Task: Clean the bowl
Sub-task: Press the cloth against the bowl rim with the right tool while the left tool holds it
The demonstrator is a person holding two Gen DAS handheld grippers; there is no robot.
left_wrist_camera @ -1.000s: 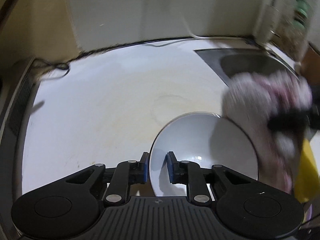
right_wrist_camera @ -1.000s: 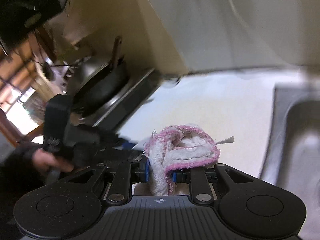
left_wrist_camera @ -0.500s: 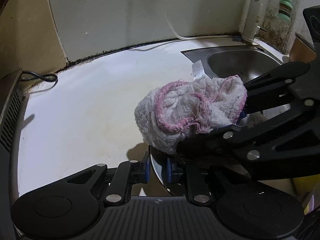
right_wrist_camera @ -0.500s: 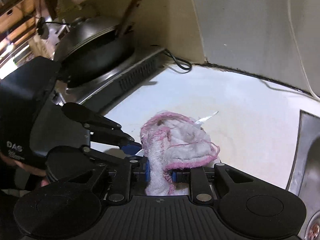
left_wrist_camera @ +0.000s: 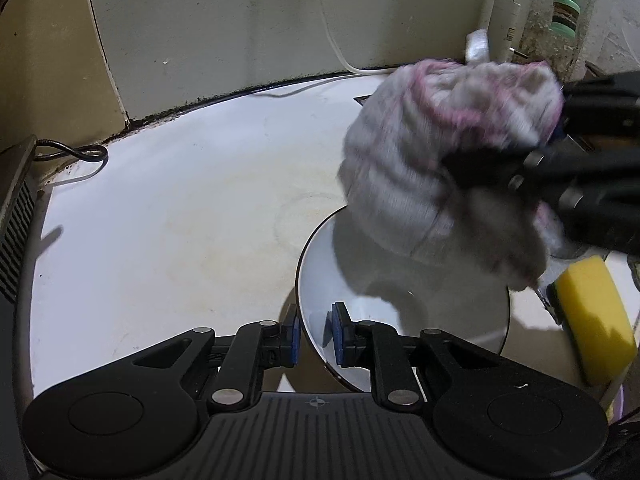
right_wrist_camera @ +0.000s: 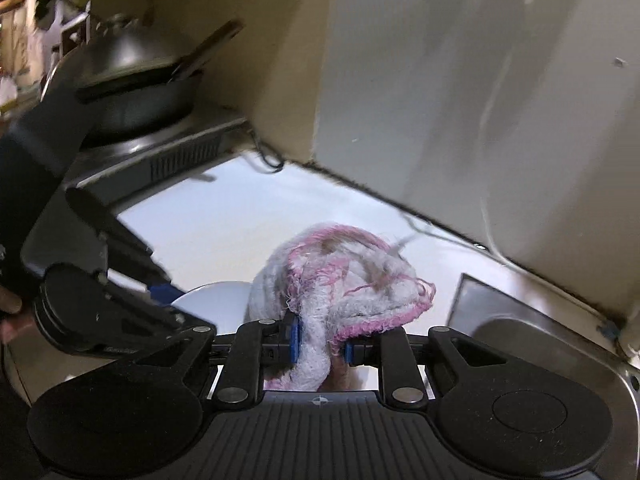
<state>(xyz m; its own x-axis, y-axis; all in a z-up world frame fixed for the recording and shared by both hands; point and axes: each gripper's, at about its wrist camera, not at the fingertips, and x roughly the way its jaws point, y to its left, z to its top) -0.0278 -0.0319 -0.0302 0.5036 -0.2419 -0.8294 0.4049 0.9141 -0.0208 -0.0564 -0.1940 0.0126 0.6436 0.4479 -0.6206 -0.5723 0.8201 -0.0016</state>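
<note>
A white bowl (left_wrist_camera: pixel 420 304) rests on the white counter (left_wrist_camera: pixel 180 232). My left gripper (left_wrist_camera: pixel 314 338) is shut on its near left rim, one blue pad outside and one inside. A white cloth with pink edging (left_wrist_camera: pixel 440 152) hangs over the bowl's far right side, blurred by motion; my right gripper (right_wrist_camera: pixel 320 342) is shut on it. In the right wrist view the cloth (right_wrist_camera: pixel 340 276) bulges above the pads and hides most of the bowl (right_wrist_camera: pixel 216 304). My left gripper's black body (right_wrist_camera: pixel 112 308) shows at the left there.
A yellow sponge (left_wrist_camera: pixel 596 320) lies right of the bowl. A steel sink (right_wrist_camera: pixel 540 344) sits to the right, with a tap (left_wrist_camera: pixel 504 20) behind it. A stove with a dark wok (right_wrist_camera: pixel 132 88) stands left. A black cable (left_wrist_camera: pixel 80 156) curls near the wall.
The right gripper has swung the cloth to the right and back across the bowl, uncovering the bowl's left half. My left gripper holds the rim as before.
</note>
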